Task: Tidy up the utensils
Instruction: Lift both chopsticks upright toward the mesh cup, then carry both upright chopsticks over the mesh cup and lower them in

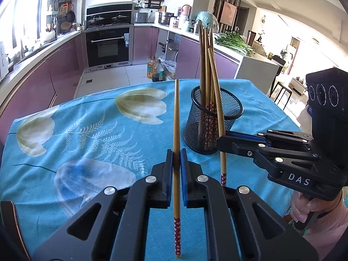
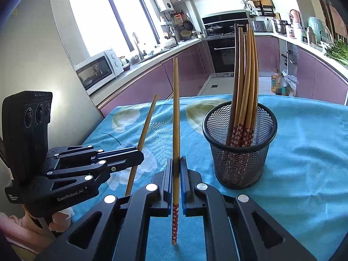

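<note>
One chopstick (image 1: 176, 152) is pinched tight in the left gripper (image 1: 176, 165), and another chopstick (image 2: 175, 152) is pinched tight in the right gripper (image 2: 176, 174). Both sticks are held over the blue tablecloth (image 1: 87, 130), with the flowery red ends pointing back. The black mesh cup (image 2: 240, 150) stands on the cloth near the right gripper, and a bunch of chopsticks (image 2: 245, 76) is already kept in it, leaning to one side.

The cup looks light, so it could be tipped over if its rim is bumped by a stick or a gripper. The bunch inside could be knocked too. A thin stick could be slipped sideways in the pads, and then the cup could be missed and the stick dropped on the cloth.
</note>
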The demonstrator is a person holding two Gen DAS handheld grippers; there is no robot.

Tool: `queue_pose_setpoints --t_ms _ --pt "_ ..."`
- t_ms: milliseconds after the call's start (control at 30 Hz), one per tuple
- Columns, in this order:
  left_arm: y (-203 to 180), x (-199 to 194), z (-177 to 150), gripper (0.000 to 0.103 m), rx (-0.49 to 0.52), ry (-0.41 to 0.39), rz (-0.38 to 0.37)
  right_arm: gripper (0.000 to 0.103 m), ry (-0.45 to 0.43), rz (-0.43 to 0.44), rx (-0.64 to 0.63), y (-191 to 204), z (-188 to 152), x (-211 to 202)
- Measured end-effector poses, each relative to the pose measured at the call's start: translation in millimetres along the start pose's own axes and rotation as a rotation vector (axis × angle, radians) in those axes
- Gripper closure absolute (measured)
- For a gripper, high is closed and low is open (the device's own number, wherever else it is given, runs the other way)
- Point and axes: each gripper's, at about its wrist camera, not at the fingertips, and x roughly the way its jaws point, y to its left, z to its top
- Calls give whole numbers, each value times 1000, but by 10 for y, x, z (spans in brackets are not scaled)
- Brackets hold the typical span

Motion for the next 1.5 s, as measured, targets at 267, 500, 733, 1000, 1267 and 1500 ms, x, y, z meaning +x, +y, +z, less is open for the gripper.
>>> queue_pose_setpoints --t_ms 267,500,733,1000,1267,1500 --pt "-15 -24 29 96 6 -11 -1 97 -15 1 3 -3 -2 -48" --pt "-37 -55 49 96 12 -22 -3 97 -31 -1 4 -11 9 -109" --pt "-54 -71 54 96 15 -28 -5 97 -41 -1 3 -23 17 -163" --pt "-78 -102 70 96 21 -42 -7 98 -53 -4 4 -25 35 -203" --pt "-110 -142 91 96 30 -54 -5 97 -70 -7 0 -22 56 -258" --pt "-124 -157 106 96 36 -62 -6 97 -82 -9 -2 -8 72 -287"
